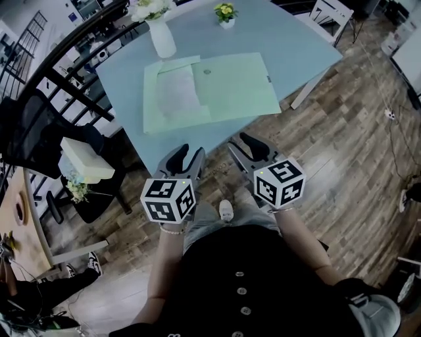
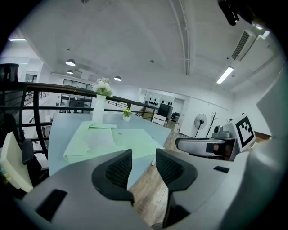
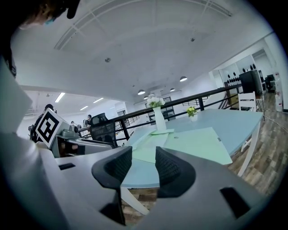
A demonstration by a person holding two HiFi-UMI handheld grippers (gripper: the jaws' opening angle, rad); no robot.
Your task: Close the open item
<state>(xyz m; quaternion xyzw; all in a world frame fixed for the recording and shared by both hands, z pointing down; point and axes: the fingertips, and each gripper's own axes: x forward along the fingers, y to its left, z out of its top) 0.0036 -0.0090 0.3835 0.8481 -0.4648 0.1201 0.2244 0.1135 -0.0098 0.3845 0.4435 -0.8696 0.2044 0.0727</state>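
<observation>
From the head view, the person is standing just short of the near edge of a pale blue table [image 1: 289,39], holding both tools low in front of the body. The green folder [image 1: 227,89] is lying wide open on the table's near half, both covers flat, with loose sheets [image 1: 176,92] showing on its left half. A white vase [image 1: 162,36] is standing just beyond its far left corner, and a small flower pot [image 1: 225,13] is sitting farther back. The left gripper [image 1: 189,155] and right gripper [image 1: 242,143] are hanging side by side over the wooden floor [image 1: 348,131], both apart from the folder.

In the left gripper view, the jaws are standing released, with only the table edge and floor showing through the gap. The folder [image 2: 135,141] is lying ahead and a little to the left, nothing touching it.

In the right gripper view, those jaws are parted too, gripping nothing. The folder [image 3: 198,143] is spreading out beyond them on the tabletop, the vase [image 3: 159,117] rising behind it.

As I'm reading it, the closing is not yet begun: neither cover is lifted and no tool is at the folder's edge. What is left seems to be everything, namely reaching in, catching one cover, swinging it over the sheets and pressing it flat.
</observation>
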